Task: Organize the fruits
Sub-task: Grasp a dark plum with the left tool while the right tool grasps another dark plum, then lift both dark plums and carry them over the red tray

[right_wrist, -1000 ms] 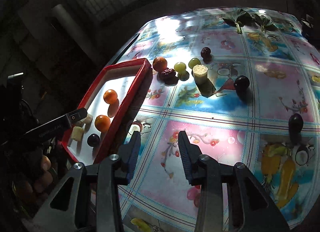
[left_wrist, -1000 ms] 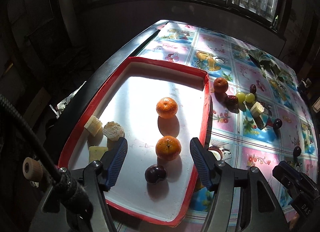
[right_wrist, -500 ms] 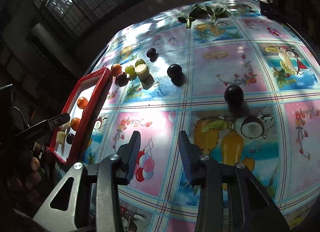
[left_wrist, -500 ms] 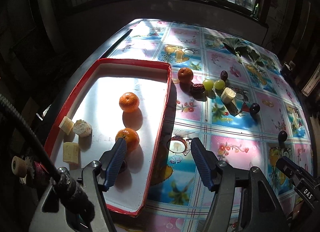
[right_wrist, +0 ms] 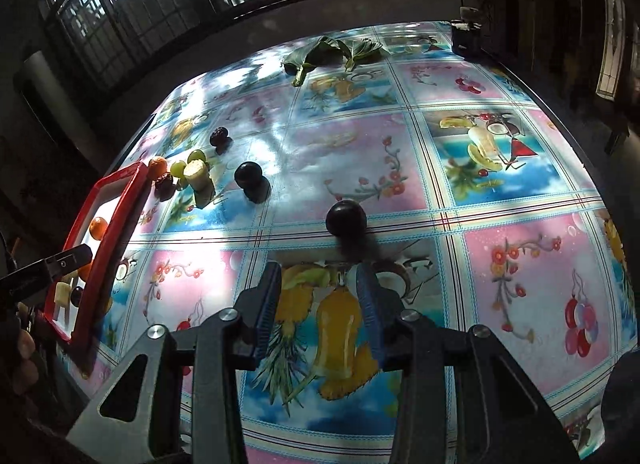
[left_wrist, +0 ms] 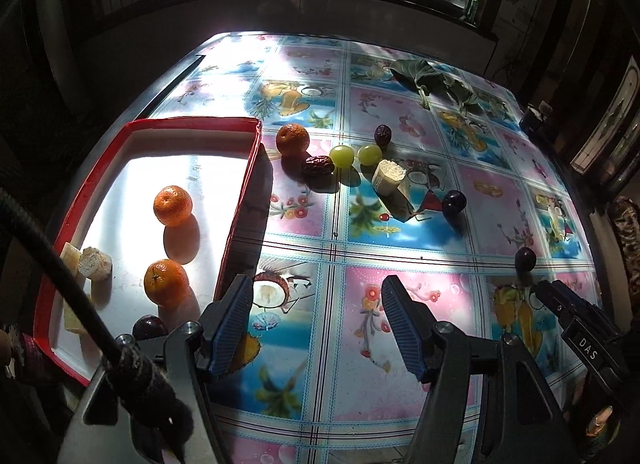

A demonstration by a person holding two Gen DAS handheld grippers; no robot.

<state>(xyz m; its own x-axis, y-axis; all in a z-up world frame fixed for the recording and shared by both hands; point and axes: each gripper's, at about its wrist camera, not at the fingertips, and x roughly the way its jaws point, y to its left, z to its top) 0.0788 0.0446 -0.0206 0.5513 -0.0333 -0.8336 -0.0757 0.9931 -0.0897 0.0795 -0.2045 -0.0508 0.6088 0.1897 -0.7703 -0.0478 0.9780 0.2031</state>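
A red-rimmed white tray [left_wrist: 240,199] at the left holds two oranges [left_wrist: 173,205], a dark plum [left_wrist: 149,326] and pale cut pieces [left_wrist: 95,264]. On the fruit-print tablecloth lie an orange [left_wrist: 292,139], a red date [left_wrist: 318,165], two green grapes [left_wrist: 342,155], a dark date [left_wrist: 383,133], a white cut piece [left_wrist: 388,177] and two dark plums [left_wrist: 454,201] [left_wrist: 525,259]. My left gripper [left_wrist: 316,296] hangs open over the cloth just right of the tray. My right gripper [right_wrist: 319,276] is open with a narrow gap, empty, just short of the nearer dark plum [right_wrist: 346,219].
Green leaves [right_wrist: 332,53] lie at the table's far side, with a small dark object [right_wrist: 466,37] on the far right corner. Barred windows and a dark wall stand behind. The tray [right_wrist: 116,219] and the left gripper's finger [right_wrist: 52,264] show at the left of the right wrist view.
My left gripper has moved right, off the tray and over the tablecloth. My right gripper has also swung right, and a dark plum now lies just ahead of its fingers.
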